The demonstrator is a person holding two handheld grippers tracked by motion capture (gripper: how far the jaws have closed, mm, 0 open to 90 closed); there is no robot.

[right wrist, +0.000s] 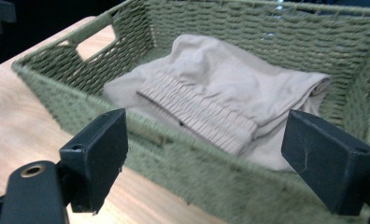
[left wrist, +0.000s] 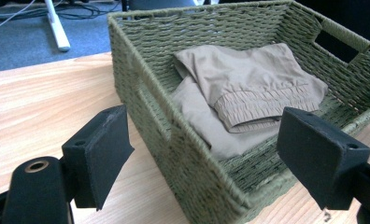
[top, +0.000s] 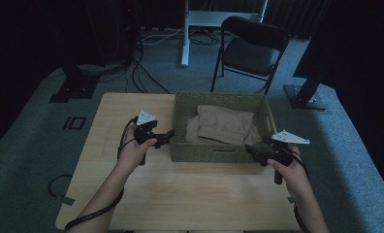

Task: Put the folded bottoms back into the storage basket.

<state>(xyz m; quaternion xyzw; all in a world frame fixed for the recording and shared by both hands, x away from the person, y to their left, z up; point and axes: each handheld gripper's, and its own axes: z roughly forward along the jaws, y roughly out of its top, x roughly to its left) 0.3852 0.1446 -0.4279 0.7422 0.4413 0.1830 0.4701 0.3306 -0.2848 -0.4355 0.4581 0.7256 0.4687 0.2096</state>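
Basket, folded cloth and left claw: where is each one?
Basket point(top: 214, 151), high view, near woven wall.
Folded cloth point(left wrist: 248, 79), left gripper view, top fold.
Left claw point(top: 171, 134), high view, between its tips, open.

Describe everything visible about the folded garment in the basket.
The tan garment looks like thin woven fabric, folded into a loose stack with a gathered elastic band on top. It lies flat on the floor of the green woven basket, toward its middle and right. Nothing but the basket touches it.

Dim lab, black curtains point(top: 30, 39), floor cables point(top: 146, 73), folding chair point(top: 250, 51)
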